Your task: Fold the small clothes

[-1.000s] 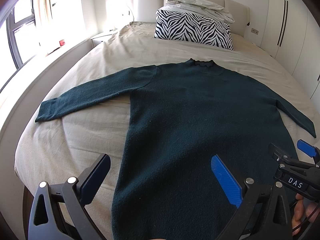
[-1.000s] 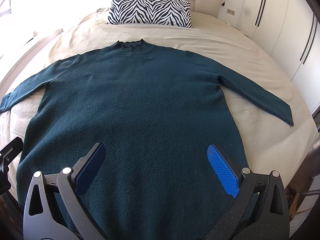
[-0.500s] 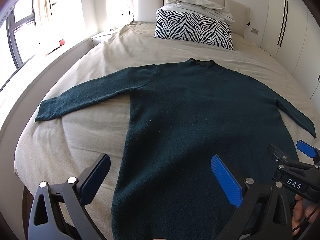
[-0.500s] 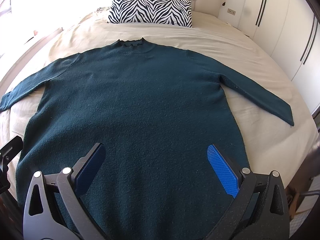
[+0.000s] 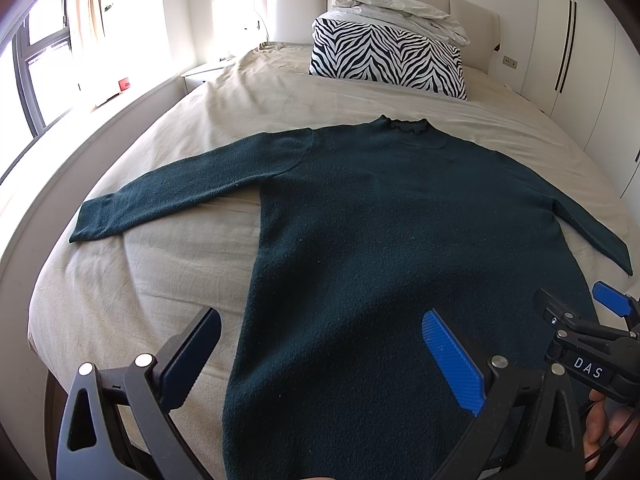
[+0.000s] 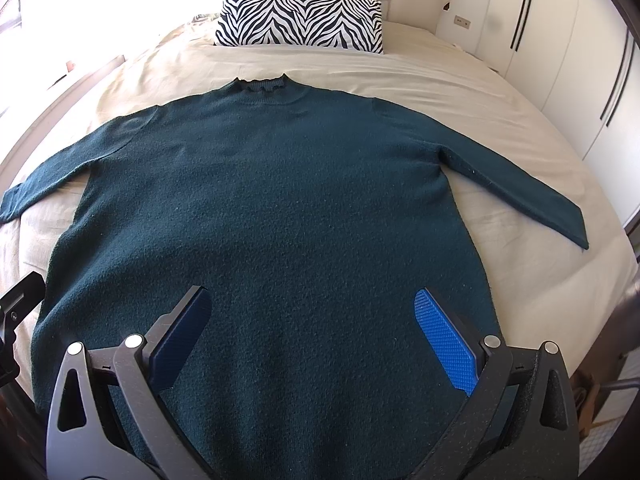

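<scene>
A dark green sweater (image 6: 280,208) lies flat, sleeves spread, on the bed (image 5: 120,288). Left gripper (image 5: 320,356) and right gripper (image 6: 312,336) hover over its hem, jaws released, holding nothing.

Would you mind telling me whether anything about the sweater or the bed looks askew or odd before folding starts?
Nothing stands out. The sweater lies flat on the bed, collar toward the zebra pillow, both sleeves spread out. The left gripper and right gripper are open above its lower part.
</scene>
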`<act>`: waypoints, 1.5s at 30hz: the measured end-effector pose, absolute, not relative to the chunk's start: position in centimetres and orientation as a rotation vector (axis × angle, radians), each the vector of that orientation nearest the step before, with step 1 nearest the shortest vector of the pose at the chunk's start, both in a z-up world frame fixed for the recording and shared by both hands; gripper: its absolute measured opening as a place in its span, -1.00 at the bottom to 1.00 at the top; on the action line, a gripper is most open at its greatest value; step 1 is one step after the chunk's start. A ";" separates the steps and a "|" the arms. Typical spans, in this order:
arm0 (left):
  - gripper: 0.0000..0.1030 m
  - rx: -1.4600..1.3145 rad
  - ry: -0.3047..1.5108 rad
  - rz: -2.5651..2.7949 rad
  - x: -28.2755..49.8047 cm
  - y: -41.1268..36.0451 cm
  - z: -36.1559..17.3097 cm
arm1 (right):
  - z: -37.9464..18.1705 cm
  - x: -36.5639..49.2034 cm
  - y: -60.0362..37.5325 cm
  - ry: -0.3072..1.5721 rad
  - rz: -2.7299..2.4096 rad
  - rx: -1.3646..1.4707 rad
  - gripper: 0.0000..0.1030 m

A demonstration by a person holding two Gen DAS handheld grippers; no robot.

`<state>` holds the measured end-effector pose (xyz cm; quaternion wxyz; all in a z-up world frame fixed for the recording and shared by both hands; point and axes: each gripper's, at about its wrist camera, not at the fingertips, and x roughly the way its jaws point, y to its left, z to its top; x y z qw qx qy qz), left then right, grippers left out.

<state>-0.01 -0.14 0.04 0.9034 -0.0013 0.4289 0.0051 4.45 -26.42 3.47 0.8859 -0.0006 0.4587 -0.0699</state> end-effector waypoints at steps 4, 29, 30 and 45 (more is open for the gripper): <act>1.00 -0.003 0.887 0.011 0.0 -0.1 0.0 | 3.4 4.4 -26.4 0.954 -0.145 -0.001 1.00; 1.00 -0.003 0.888 0.010 0.0 -0.1 0.0 | 3.1 4.2 -26.4 0.957 -0.143 0.001 1.00; 1.00 -0.003 0.889 0.010 0.0 -0.2 0.0 | 3.1 4.1 -26.4 0.958 -0.143 0.002 1.00; 1.00 0.001 0.896 0.013 -0.2 0.3 -2.1 | 2.4 4.6 -26.7 0.973 -0.143 0.011 1.00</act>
